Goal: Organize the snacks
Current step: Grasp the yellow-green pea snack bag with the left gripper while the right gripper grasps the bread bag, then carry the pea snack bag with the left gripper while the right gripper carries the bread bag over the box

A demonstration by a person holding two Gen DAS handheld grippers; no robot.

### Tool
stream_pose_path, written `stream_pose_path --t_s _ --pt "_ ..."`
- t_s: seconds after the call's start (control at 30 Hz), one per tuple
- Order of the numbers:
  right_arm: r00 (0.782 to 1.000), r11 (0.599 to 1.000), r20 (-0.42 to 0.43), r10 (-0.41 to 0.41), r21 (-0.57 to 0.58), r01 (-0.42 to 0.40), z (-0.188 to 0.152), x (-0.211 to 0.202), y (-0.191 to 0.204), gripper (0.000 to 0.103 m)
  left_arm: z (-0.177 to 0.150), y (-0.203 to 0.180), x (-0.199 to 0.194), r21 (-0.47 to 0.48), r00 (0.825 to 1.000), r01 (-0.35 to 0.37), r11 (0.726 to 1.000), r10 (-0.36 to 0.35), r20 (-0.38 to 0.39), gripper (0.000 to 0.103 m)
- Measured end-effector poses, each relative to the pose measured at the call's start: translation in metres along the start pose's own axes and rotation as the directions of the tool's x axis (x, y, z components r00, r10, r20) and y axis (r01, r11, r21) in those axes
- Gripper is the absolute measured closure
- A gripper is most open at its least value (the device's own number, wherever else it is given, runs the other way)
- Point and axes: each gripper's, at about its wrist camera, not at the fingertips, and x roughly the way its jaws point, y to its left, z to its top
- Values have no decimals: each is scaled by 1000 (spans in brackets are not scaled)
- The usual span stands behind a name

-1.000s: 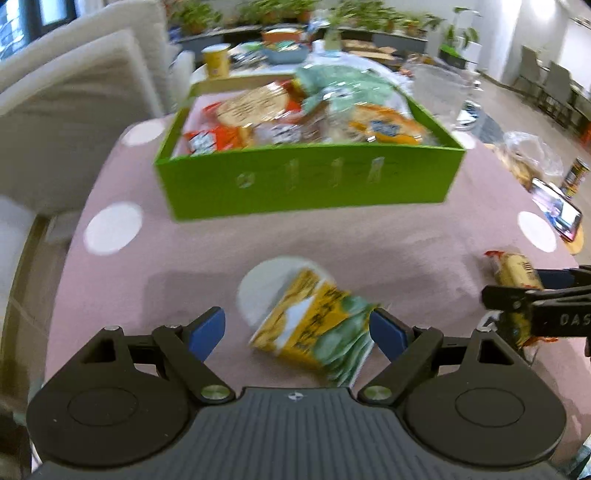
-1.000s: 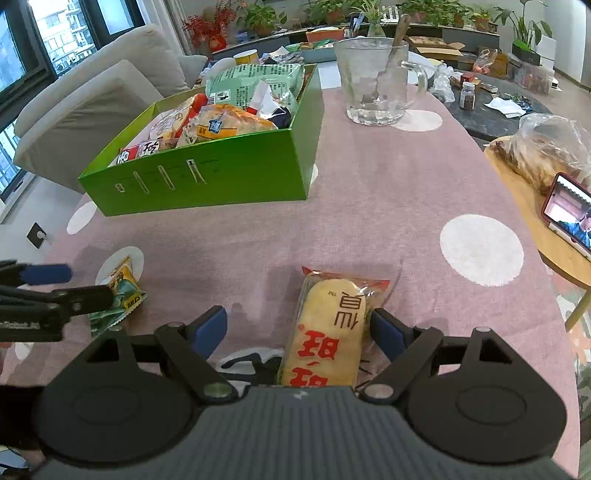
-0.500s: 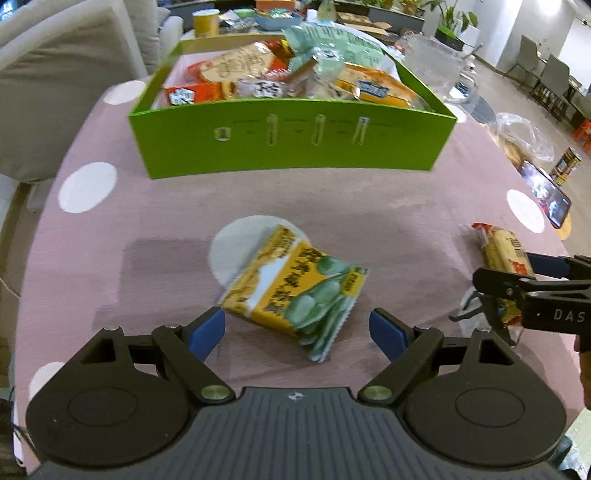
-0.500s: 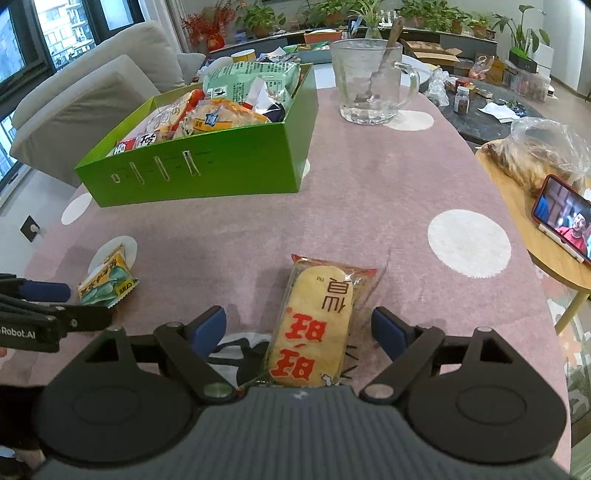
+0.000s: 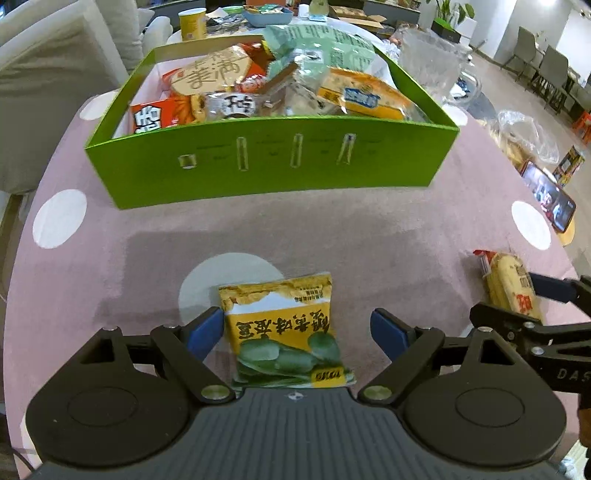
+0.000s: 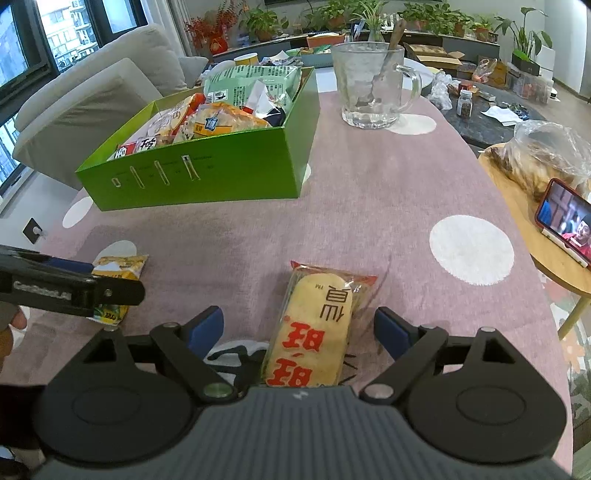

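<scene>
The left gripper [image 5: 297,326] is held wide apart, low over the table; the yellow-and-green snack packet [image 5: 286,332] lies flat between its blue fingertips [image 5: 205,328], the left pad just beside or touching the packet's left edge (contact cannot be told), the right pad well clear of it. The right gripper [image 6: 299,326] is likewise spread wide; the rice cracker packet [image 6: 314,328] with red characters lies between its pads, closer to the right one, touching neither; its near end is hidden under the gripper body.

Count on the open cloth: two loose packets, one per gripper. In the right wrist view the yellow-and-green packet is partly covered by the left gripper's arm; in the left wrist view the rice cracker packet is seen at the far right behind the right gripper's finger.

One green box [image 5: 266,166] stands further back, well apart from both packets; it is filled with assorted snack packets, piled above the rim at the rear; the exact number cannot be told. One glass mug [image 6: 371,85] with a utensil standing in it is placed beside the box's right side, on a white dot.

The surface is a pink tablecloth [image 6: 369,192] with large white dots. One phone [image 6: 563,221] with a lit screen is propped on a round wooden side table [image 6: 517,199], next to a clear plastic bag [image 6: 546,147]. A pale sofa [image 6: 92,96], windows and a row of potted plants [image 6: 332,16] are seen behind.
</scene>
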Motion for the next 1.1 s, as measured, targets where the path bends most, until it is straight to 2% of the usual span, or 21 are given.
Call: stream_pose_path --t_s 0.17,0.37,0.53,0.63,0.7,0.77,0.83,0.93,1.1 --pt "1000 1000 0 0 4 0 2 1 -2 17 -9 -11 3 81 999 -48 996 46 27 19" --pt "1000 1000 -1 -6 -1 6 1 0 -2 17 -14 -8 -1 75 998 -52 996 49 44 23" --pt "999 999 -13 -45 -10 45 -3 -3 0 17 -19 -5 -5 71 997 -50 996 46 63 26" --pt "998 998 -15 -57 -8 57 -3 -2 1 17 -22 -5 -7 78 996 -45 996 38 84 37" --pt "997 997 -19 -78 -4 78 -3 -1 3 17 -23 -6 -9 87 995 -37 995 28 96 47" --pt "994 993 -8 -113 -20 113 -2 -3 7 18 -24 -6 -10 89 995 -31 996 22 98 52" --pt "993 993 -6 -116 -23 115 -2 -5 8 19 -26 -8 -12 100 995 -25 995 15 101 52" --pt "997 997 -17 -77 1 77 -1 -7 6 19 -30 -9 -17 110 994 -15 994 3 109 53" --pt "997 997 14 -71 -9 71 0 -15 14 19 -35 -8 -24 111 991 -17 994 2 131 53"
